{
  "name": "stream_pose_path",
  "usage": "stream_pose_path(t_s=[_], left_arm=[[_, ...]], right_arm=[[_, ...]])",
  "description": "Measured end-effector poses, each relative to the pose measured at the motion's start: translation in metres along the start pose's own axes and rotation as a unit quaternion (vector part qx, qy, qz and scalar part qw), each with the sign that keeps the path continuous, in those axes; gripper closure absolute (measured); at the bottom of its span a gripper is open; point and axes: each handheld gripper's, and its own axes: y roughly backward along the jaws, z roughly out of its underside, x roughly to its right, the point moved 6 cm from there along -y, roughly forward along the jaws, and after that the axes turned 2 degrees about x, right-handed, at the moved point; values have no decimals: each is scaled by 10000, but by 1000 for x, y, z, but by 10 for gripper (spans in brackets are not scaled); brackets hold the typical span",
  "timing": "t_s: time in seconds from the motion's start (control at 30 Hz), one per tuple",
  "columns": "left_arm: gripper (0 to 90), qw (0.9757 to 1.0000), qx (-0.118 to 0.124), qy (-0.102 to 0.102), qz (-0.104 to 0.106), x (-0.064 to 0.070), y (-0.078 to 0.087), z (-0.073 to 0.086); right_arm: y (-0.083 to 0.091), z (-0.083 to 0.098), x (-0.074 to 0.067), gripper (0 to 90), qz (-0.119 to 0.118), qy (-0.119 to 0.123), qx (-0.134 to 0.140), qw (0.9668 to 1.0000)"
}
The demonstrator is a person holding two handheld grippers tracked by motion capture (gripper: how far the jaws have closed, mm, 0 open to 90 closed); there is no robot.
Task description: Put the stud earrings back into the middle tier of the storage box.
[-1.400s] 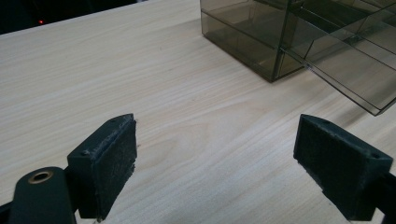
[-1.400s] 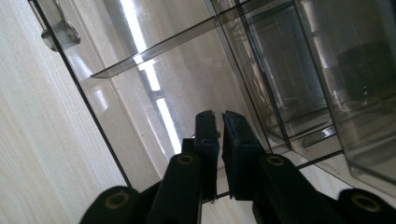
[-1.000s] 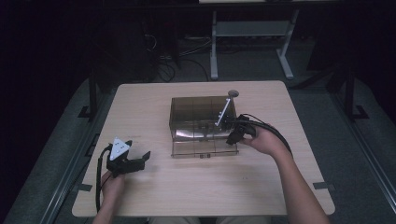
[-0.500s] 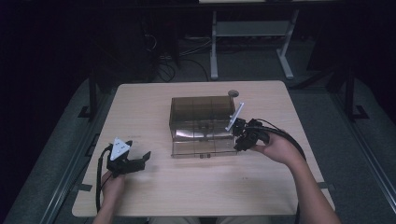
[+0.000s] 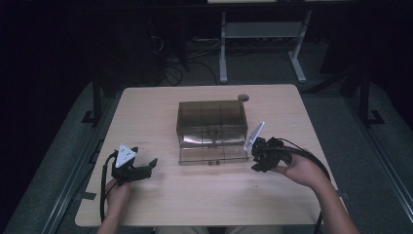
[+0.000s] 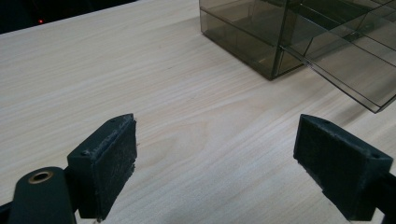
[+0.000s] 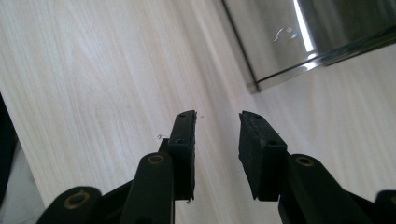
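Observation:
A smoky see-through drawer box (image 5: 212, 117) stands in the middle of the table, its lower drawer (image 5: 213, 155) pulled out toward me. My right gripper (image 5: 256, 159) hovers low over the table just right of that drawer, a hand around it. Its jaws (image 7: 217, 119) have just been opening and stand partly apart over bare wood, with the box corner (image 7: 289, 37) ahead. At the near left, my left gripper (image 5: 148, 168) rests with its jaws spread wide and nothing between them (image 6: 215, 123); the box (image 6: 243, 32) and drawer (image 6: 345, 70) lie ahead to its right.
A small grey round fitting (image 5: 242, 98) sits in the table behind the box. The wooden tabletop (image 5: 146, 112) has bare room on both sides of the box. Cables trail from both grippers. A metal stand (image 5: 258, 34) and dark floor lie beyond the far edge.
My right gripper has pulled away from the box's right side, moving right and toward the near edge, and its jaws have spread. The left gripper has stayed put.

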Motion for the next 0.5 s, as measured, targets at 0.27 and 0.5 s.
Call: stream_pose_path(t_s=[0.27, 0.5], left_arm=[[128, 10000, -25, -13, -4, 0, 0, 0], [128, 10000, -7, -20, -1, 0, 0, 0]], right_arm=[[-12, 13, -8, 655, -74, -91, -85, 9999], [-22, 21, -16, 654, -143, -114, -147, 9997]])
